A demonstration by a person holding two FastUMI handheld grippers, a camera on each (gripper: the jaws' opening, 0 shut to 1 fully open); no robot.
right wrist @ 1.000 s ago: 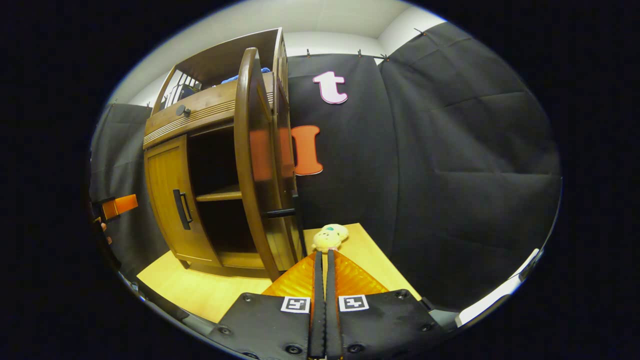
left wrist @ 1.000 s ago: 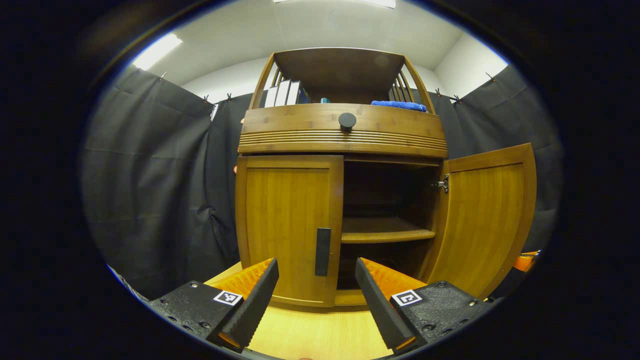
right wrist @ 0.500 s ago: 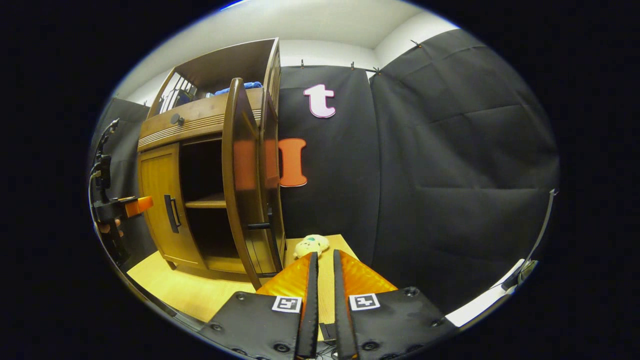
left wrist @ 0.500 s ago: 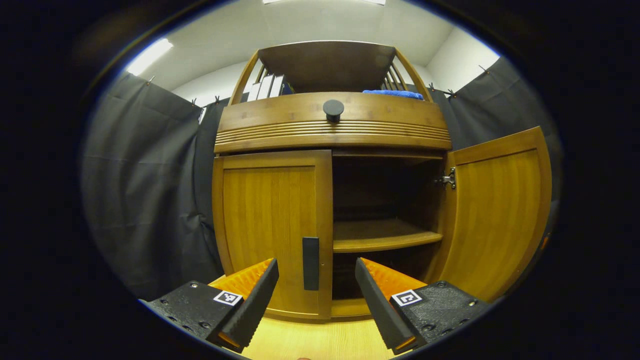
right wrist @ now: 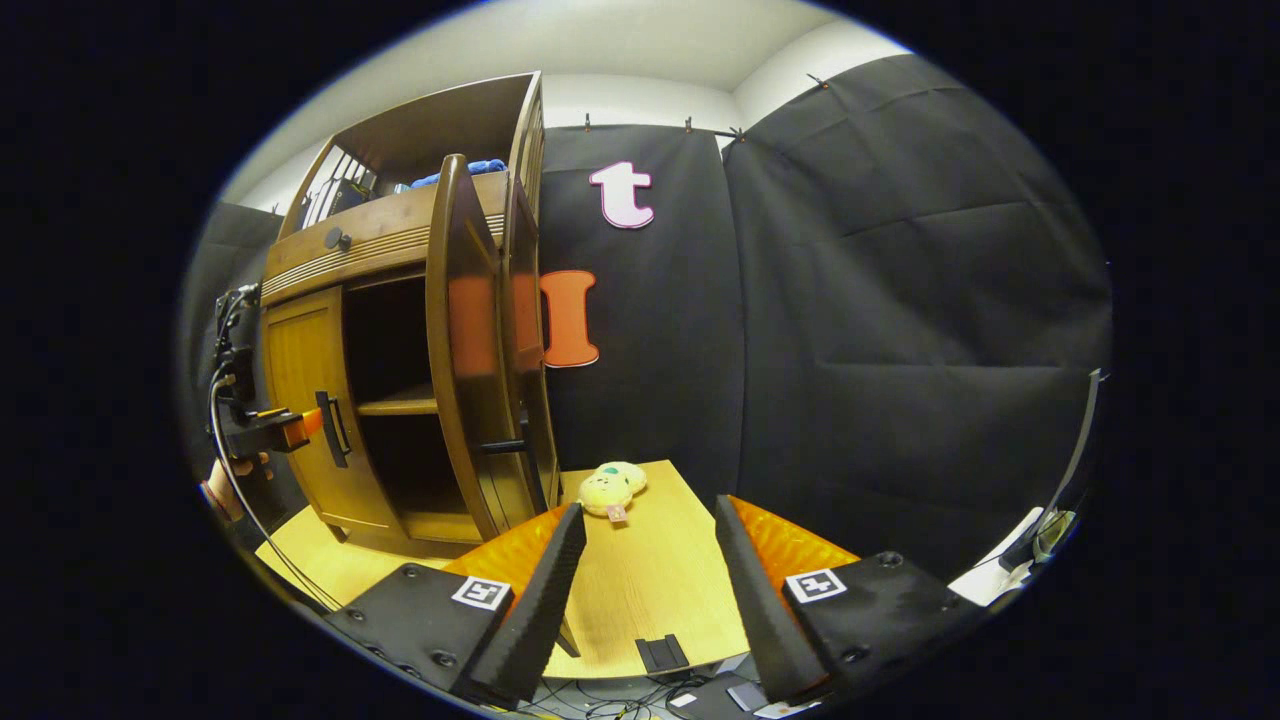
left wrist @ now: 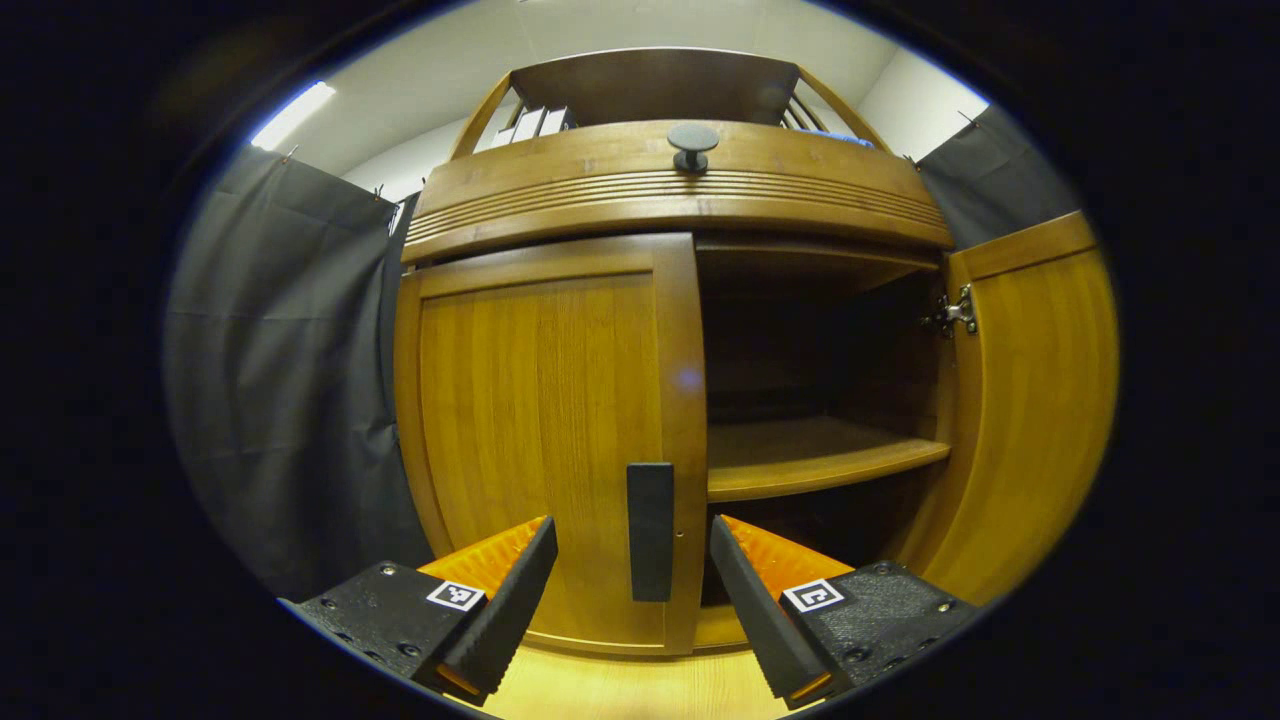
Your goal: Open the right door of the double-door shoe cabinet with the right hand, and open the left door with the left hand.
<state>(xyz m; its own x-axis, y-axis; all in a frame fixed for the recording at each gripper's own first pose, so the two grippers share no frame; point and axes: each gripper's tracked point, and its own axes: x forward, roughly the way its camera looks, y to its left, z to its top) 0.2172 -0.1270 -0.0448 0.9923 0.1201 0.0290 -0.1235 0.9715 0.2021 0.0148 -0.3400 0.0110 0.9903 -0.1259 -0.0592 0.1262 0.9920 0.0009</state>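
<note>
Left door (left wrist: 545,440) of the shoe cabinet (left wrist: 670,190) closed, flush with the frame; right door (left wrist: 1030,400) swung wide on its hinge, shelf (left wrist: 810,455) bare inside, so half the job done. Handle (left wrist: 650,545) of the closed door now much larger and lower in the left gripper view than a second ago, sitting between the spread fingers of the left tool (left wrist: 632,610), released and empty, not yet touching. In the right gripper view, left tool (right wrist: 275,428) seen just beside that handle (right wrist: 332,428), a hand (right wrist: 232,485) below it. Right tool (right wrist: 640,600) now spread and empty, having been clenched a second ago, clear of the open right door (right wrist: 462,340) and above the tabletop (right wrist: 655,580), a small plush toy (right wrist: 612,486) lying beyond. Likely next: close on the handle and pull leftward.
</note>
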